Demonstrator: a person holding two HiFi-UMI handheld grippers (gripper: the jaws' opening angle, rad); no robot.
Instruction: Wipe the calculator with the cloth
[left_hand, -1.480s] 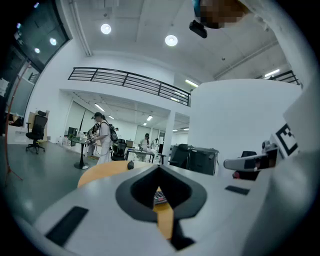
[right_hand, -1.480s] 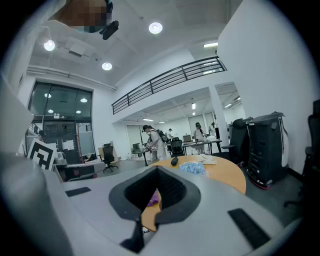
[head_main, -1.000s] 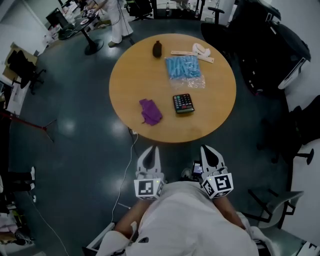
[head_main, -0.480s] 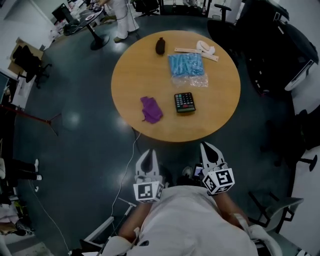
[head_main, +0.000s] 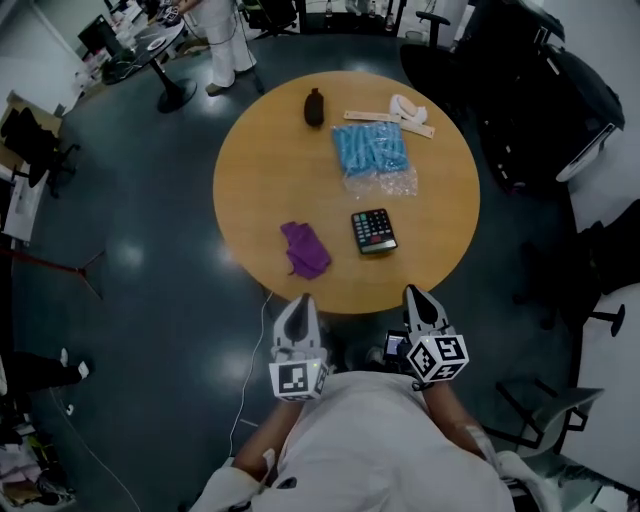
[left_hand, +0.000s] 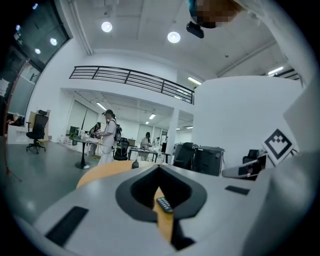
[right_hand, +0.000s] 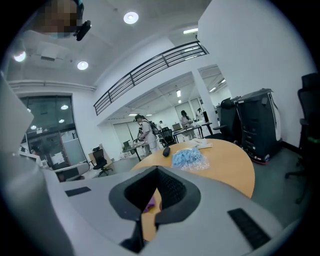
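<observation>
The black calculator (head_main: 373, 231) lies flat on the round wooden table (head_main: 270, 170), right of centre near the front edge. The crumpled purple cloth (head_main: 305, 250) lies a little to its left, apart from it. My left gripper (head_main: 299, 304) and right gripper (head_main: 416, 296) are side by side just short of the table's near edge, both shut and empty. In the left gripper view the calculator (left_hand: 164, 204) shows through the gap behind the shut left gripper (left_hand: 160, 167). A bit of the cloth (right_hand: 148, 205) shows the same way behind the shut right gripper (right_hand: 157, 169).
A bag of blue items (head_main: 372, 152) lies beyond the calculator, with a dark pouch (head_main: 314, 107) and pale flat pieces (head_main: 395, 110) at the table's far side. Black chairs and cases (head_main: 540, 90) stand to the right. A person (head_main: 222, 40) stands by a small table at the far left.
Both grippers have come forward and a little down, so their tips now reach the table's near edge. The calculator and cloth lie as before.
</observation>
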